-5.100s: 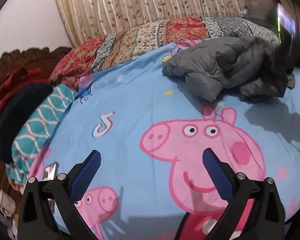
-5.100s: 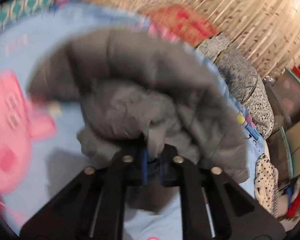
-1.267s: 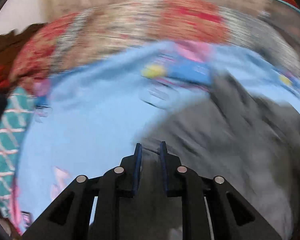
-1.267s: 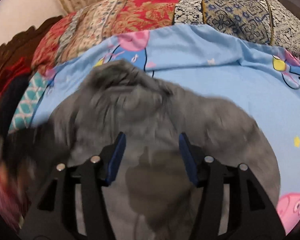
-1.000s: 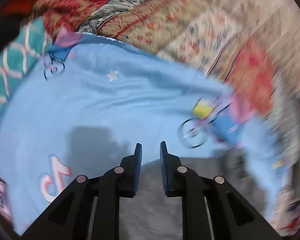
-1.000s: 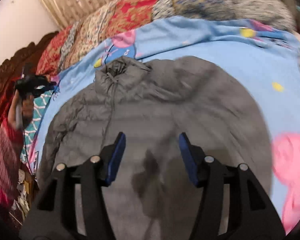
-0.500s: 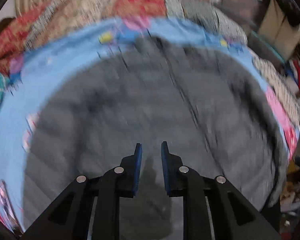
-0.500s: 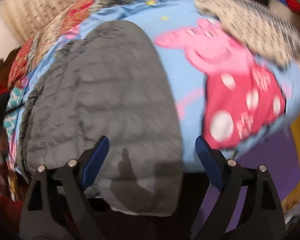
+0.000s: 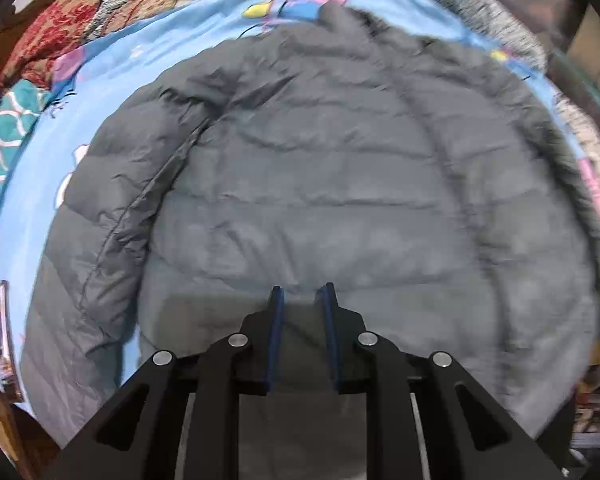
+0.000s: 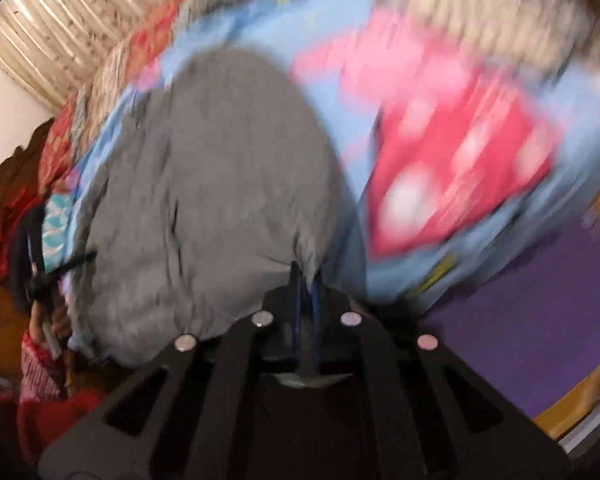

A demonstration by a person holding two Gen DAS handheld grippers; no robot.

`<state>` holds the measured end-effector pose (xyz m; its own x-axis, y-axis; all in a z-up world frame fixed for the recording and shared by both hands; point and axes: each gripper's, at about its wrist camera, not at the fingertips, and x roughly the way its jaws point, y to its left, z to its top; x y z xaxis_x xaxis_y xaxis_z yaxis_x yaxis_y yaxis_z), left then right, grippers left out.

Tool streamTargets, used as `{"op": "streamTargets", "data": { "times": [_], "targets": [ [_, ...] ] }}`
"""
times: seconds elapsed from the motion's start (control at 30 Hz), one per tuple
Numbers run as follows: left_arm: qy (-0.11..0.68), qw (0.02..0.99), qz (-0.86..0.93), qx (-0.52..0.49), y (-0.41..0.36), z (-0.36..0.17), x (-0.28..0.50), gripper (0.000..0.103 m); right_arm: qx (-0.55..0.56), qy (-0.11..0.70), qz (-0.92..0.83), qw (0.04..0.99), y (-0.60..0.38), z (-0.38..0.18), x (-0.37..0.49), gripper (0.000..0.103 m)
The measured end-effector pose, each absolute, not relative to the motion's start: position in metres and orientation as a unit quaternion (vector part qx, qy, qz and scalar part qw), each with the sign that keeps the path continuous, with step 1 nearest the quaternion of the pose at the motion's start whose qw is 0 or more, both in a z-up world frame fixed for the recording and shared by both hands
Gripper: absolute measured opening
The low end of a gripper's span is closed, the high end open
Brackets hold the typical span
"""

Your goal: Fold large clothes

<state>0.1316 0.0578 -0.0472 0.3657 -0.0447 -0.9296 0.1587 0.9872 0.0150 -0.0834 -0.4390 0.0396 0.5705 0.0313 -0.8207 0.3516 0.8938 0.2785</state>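
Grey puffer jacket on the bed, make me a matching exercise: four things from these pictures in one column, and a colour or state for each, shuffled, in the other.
Column one:
1. puffer jacket
2. bedsheet
3. right gripper
4. floor

Column two:
A. purple
B. grey, spread flat
C. light blue with pink cartoon print
D. closed on the jacket's edge

Pairs: 1-B, 2-C, 3-D, 4-A
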Motion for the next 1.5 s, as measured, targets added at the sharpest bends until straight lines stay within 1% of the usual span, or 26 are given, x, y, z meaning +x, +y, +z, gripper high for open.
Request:
{"op": "streamTargets", "data": {
  "times": [0.13,0.2,0.27,0.37,0.43,0.53,0.63,0.73,0.83,0.87,0.9,0.93,0.97,1.0,1.03,1.07,1.1,1.17,1.2,1.27,1.33,1.4,1.43,1.47,1.5],
  "targets": [
    [0.571,0.818,-0.045,0.046,0.066,-0.064,0.146,0.019,0.097,0.391,-0.163,0.9,-0.453,0.132,-0.048,0.004],
    [0.569,0.821,-0.039,0.044,0.068,-0.06,0.148,0.019,0.068,0.369,-0.154,0.914,-0.444,0.168,-0.025,0.004],
    [0.561,0.826,-0.057,0.004,0.078,-0.046,0.146,0.019,0.041,0.352,-0.118,0.927,-0.416,0.201,0.007,0.004],
    [0.534,0.841,-0.075,-0.028,0.09,-0.024,0.142,0.019,0.011,0.347,-0.047,0.937,-0.356,0.225,0.059,0.004],
    [0.519,0.851,-0.077,-0.04,0.104,-0.012,0.138,0.019,-0.014,0.352,-0.003,0.936,-0.311,0.228,0.098,0.004],
    [0.507,0.857,-0.076,-0.056,0.119,-0.002,0.136,0.019,-0.056,0.367,0.061,0.926,-0.235,0.214,0.159,0.004],
    [0.5,0.861,-0.065,-0.066,0.139,0.001,0.133,0.019,-0.084,0.389,0.125,0.909,-0.153,0.179,0.223,0.004],
    [0.508,0.856,-0.045,-0.085,0.158,-0.004,0.13,0.019,-0.078,0.391,0.211,0.893,-0.078,0.128,0.28,0.004],
    [0.52,0.848,-0.028,-0.103,0.176,-0.011,0.133,0.019,-0.026,0.402,0.298,0.865,-0.026,0.08,0.316,0.007],
    [0.525,0.844,-0.025,-0.106,0.18,-0.014,0.134,0.019,-0.007,0.41,0.307,0.859,-0.011,0.063,0.325,0.013],
    [0.527,0.843,-0.023,-0.105,0.181,-0.016,0.136,0.019,-0.001,0.404,0.305,0.862,-0.001,0.054,0.327,0.017],
    [0.529,0.842,-0.023,-0.102,0.181,-0.016,0.137,0.019,0.001,0.394,0.302,0.868,0.006,0.05,0.331,0.024],
    [0.53,0.842,-0.022,-0.099,0.18,-0.017,0.139,0.019,-0.001,0.374,0.299,0.878,0.013,0.046,0.329,0.041],
    [0.533,0.841,-0.022,-0.094,0.179,-0.018,0.141,0.019,0.004,0.359,0.3,0.884,0.015,0.046,0.326,0.053],
    [0.534,0.84,-0.021,-0.091,0.179,-0.018,0.143,0.019,0.012,0.34,0.304,0.89,0.014,0.046,0.323,0.069],
    [0.536,0.839,-0.022,-0.087,0.176,-0.018,0.147,0.019,0.021,0.316,0.306,0.898,0.012,0.048,0.318,0.07],
    [0.537,0.839,-0.022,-0.085,0.174,-0.018,0.149,0.019,0.026,0.308,0.302,0.902,0.012,0.049,0.321,0.07],
    [0.538,0.839,-0.026,-0.081,0.167,-0.017,0.155,0.019,0.042,0.319,0.308,0.895,-0.009,0.06,0.316,0.082],
    [0.537,0.839,-0.029,-0.081,0.164,-0.016,0.158,0.019,0.046,0.323,0.307,0.894,-0.021,0.065,0.314,0.085],
    [0.533,0.842,-0.04,-0.079,0.156,-0.012,0.168,0.019,0.041,0.32,0.289,0.901,-0.051,0.072,0.305,0.086],
    [0.525,0.846,-0.047,-0.075,0.146,-0.007,0.183,0.019,0.007,0.324,0.238,0.916,-0.091,0.069,0.295,0.086],
    [0.517,0.851,-0.055,-0.074,0.136,-0.002,0.196,0.019,-0.035,0.356,0.183,0.916,-0.13,0.052,0.295,0.083],
    [0.51,0.854,-0.065,-0.074,0.127,0.002,0.206,0.019,-0.041,0.379,0.161,0.91,-0.15,0.039,0.298,0.072],
    [0.506,0.856,-0.073,-0.073,0.12,0.004,0.212,0.019,-0.034,0.403,0.141,0.904,-0.168,0.027,0.303,0.065],
    [0.499,0.859,-0.088,-0.073,0.109,0.007,0.218,0.019,-0.01,0.43,0.12,0.895,-0.192,0.013,0.308,0.063]
  ]
}}
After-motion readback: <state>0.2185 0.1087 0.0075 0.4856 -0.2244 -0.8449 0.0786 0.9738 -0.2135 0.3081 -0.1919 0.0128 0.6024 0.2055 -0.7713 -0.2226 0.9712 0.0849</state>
